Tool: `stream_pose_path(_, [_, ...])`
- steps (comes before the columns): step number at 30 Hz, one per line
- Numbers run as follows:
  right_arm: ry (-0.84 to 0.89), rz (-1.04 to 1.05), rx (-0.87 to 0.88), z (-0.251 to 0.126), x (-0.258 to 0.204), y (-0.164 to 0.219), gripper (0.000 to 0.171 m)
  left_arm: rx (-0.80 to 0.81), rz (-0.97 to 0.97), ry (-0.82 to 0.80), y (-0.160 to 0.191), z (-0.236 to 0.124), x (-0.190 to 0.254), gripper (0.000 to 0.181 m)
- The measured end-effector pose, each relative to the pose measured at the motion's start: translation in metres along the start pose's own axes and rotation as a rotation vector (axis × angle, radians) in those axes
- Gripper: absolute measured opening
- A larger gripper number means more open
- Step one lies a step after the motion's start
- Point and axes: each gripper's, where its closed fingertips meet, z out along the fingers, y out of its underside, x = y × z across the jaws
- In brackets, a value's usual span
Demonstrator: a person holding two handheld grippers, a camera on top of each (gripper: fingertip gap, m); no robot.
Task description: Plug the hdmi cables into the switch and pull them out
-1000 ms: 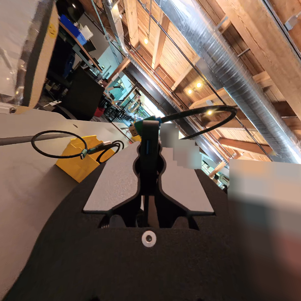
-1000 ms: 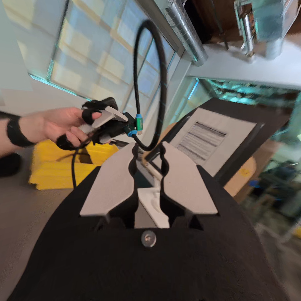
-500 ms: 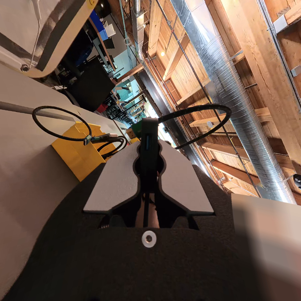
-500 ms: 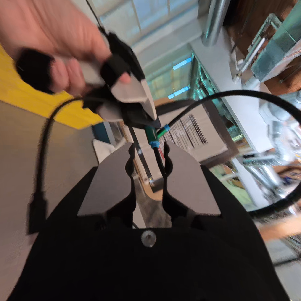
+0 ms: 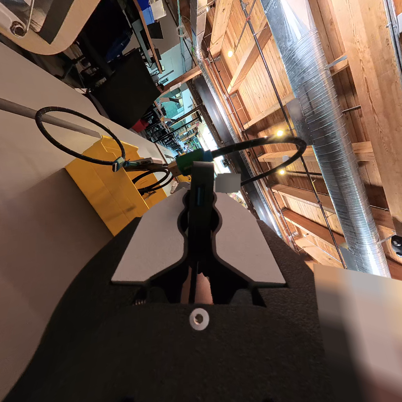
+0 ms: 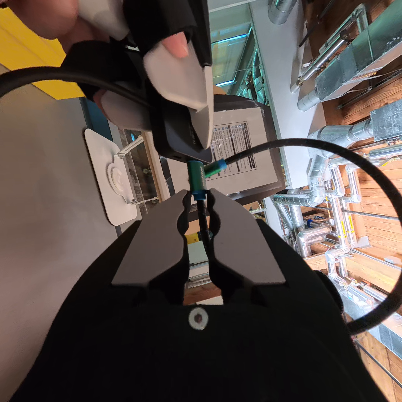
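Left claw clamps the switch mid-frame, right claw sits open around the green plug, so grabbing cable might yank it crooked.

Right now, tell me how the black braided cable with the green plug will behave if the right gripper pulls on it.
The black braided cable holds a springy loop in the air, so it is probably fairly stiff, not limp. The right gripper straddles its thin cord; that may slip, so gripping the green plug looks safer. The black switch, clamped by the left gripper, should stay steady.
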Motion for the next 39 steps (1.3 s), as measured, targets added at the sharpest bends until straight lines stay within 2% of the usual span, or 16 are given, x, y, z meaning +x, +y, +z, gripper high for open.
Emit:
stream_pose_path(6, [-0.046,0.024,-0.007,-0.002,-0.001,0.002,0.014,-0.026,-0.012,0.008,0.002,0.001,0.000,0.014])
stream_pose_path(10, [-0.051,0.042,0.001,-0.004,0.003,0.004,0.013,-0.062,-0.019,0.075,0.003,0.002,0.011,0.024])
stream_pose_path(16, [-0.054,0.077,-0.048,-0.006,0.018,0.027,0.013,-0.043,0.059,0.074,-0.013,-0.009,0.018,0.028])
stream_pose_path(20, [-0.084,0.099,-0.138,-0.014,0.043,0.065,0.013,-0.011,0.096,0.084,-0.027,-0.020,0.028,0.027])
stream_pose_path(23, [-0.150,0.186,-0.300,-0.030,0.060,0.119,0.013,0.010,0.104,0.095,-0.033,-0.025,0.033,0.027])
stream_pose_path(26, [-0.257,0.301,-0.459,-0.050,0.058,0.172,0.013,-0.001,0.097,0.101,-0.032,-0.024,0.032,0.027])
stream_pose_path(29, [-0.336,0.328,-0.626,-0.069,0.045,0.219,0.013,-0.025,0.092,0.107,-0.027,-0.020,0.031,0.025])
stream_pose_path(32, [-0.322,0.398,-0.624,-0.071,0.043,0.237,0.012,-0.036,0.092,0.108,-0.024,-0.018,0.031,0.025])
stream_pose_path(36, [-0.381,0.457,-0.632,-0.082,0.041,0.243,0.012,-0.044,0.092,0.116,-0.024,-0.019,0.032,0.023])
stream_pose_path(39, [-0.497,0.460,-0.617,-0.085,0.038,0.244,0.012,-0.044,0.087,0.117,-0.025,-0.019,0.030,0.022])
